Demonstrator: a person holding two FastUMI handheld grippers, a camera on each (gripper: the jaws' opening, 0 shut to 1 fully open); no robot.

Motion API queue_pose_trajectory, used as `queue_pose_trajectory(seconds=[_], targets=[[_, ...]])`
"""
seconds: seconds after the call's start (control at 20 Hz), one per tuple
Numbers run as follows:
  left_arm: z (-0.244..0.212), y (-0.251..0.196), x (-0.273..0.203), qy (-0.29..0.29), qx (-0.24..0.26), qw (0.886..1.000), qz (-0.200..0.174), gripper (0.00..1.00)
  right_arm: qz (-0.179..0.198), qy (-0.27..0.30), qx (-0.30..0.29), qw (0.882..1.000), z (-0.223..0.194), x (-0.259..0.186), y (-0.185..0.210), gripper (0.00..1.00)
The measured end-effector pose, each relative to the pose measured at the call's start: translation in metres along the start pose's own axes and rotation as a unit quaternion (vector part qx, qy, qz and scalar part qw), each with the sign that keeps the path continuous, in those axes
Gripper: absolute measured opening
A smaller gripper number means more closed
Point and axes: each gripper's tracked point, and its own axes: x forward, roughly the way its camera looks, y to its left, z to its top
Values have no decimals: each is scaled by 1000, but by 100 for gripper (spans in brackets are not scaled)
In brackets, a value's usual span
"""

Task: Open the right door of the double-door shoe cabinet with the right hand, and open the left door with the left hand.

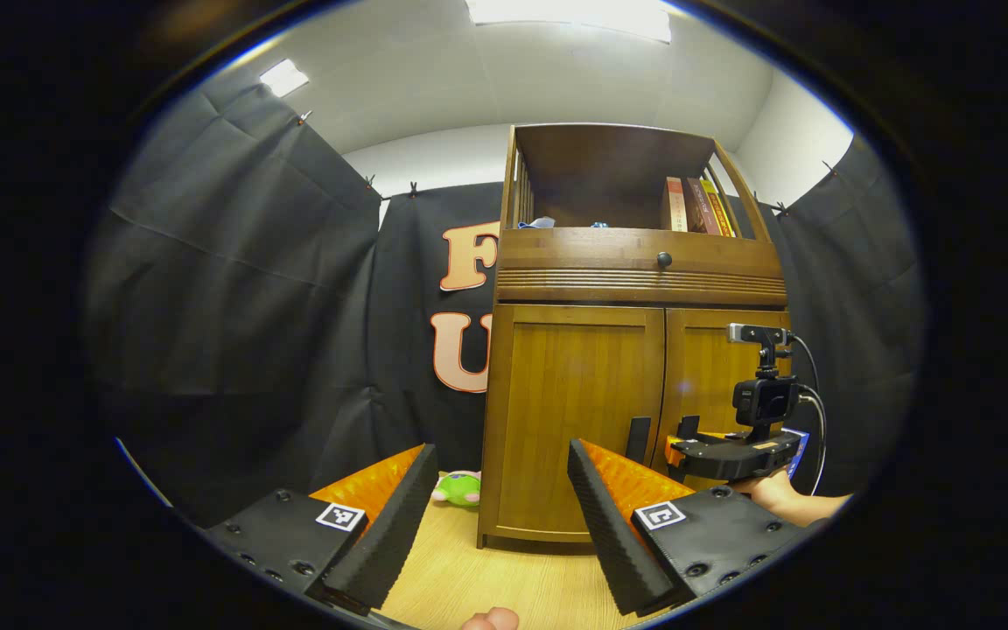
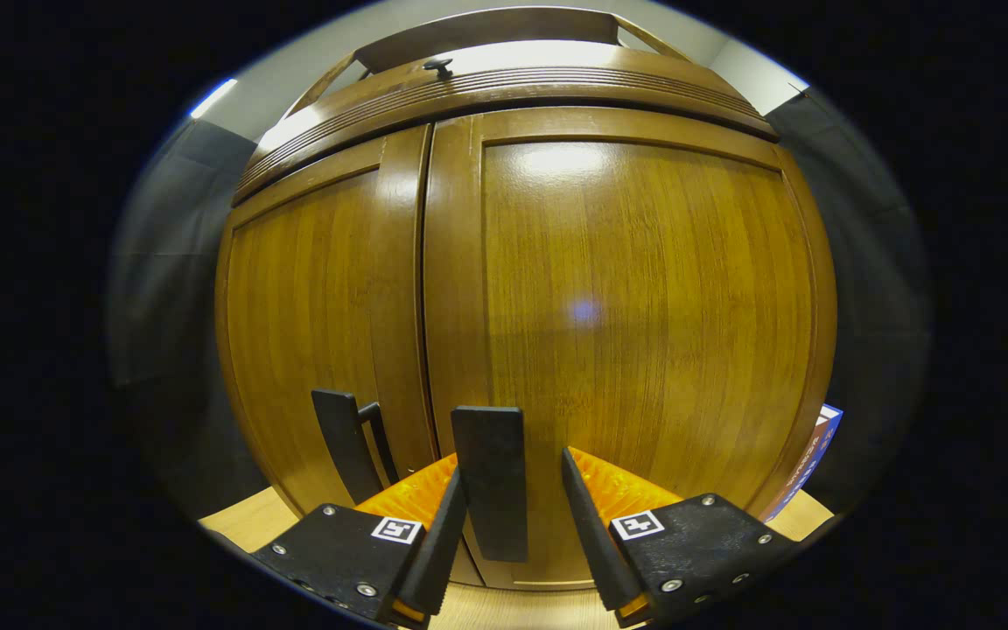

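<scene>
The wooden shoe cabinet (image 1: 583, 394) stands ahead with both doors closed. In the left gripper view my left gripper (image 1: 500, 525) is open and empty, some way in front of the left door (image 1: 570, 411) and its dark handle (image 1: 638, 437). Farther off, a hand holds my right gripper (image 1: 677, 442) at the right door's handle. In the right gripper view my right gripper (image 2: 511, 472) is open, its fingers on either side of the right door's upright handle (image 2: 488, 477). A gap shows between that handle and the right-hand finger. The left door's handle (image 2: 338, 442) stands just to the left.
A green plush toy (image 1: 458, 487) lies on the wooden floor (image 1: 486, 577) left of the cabinet. Above the doors is a drawer with a round knob (image 1: 663, 259) and an open shelf with books (image 1: 696, 206). A blue box (image 2: 806, 464) leans beside the cabinet's right side. Black curtains surround the booth.
</scene>
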Motion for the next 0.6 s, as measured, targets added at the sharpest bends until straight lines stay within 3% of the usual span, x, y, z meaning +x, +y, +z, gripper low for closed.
queue_pose_trajectory(seconds=[0.05, 0.15, 0.2, 0.3, 0.35, 0.4, 0.45, 0.6], targets=[[-1, 0, 0, 1, 0, 1000, -1, 93, 2, -7, -3, 1000, 1, 0, 2, 60], [-2, 1, 1, 4, 1, 1000, -3, 93, 6, -9, 4, 1000, -4, 1, 10, 39], [-2, 2, 2, 4, 1, 1000, -3, 96, 4, -20, 0, 1000, -3, 1, 10, 48], [-1, 3, 0, 4, 2, 1000, -2, 96, 4, -17, 2, 1000, -3, 0, 10, 26], [-3, 4, 0, 5, 1, 1000, -2, 96, 5, -12, 9, 1000, -5, 1, 11, 24], [-3, 3, -1, 5, 0, 1000, -3, 93, 7, -9, 16, 1000, -5, 1, 11, 32], [-3, 4, -1, 6, 0, 1000, -3, 96, 8, -8, 21, 1000, -5, 0, 11, 32], [-3, 7, -4, 6, 6, 1000, 0, 93, 10, -3, 27, 1000, -6, -3, 10, 31]])
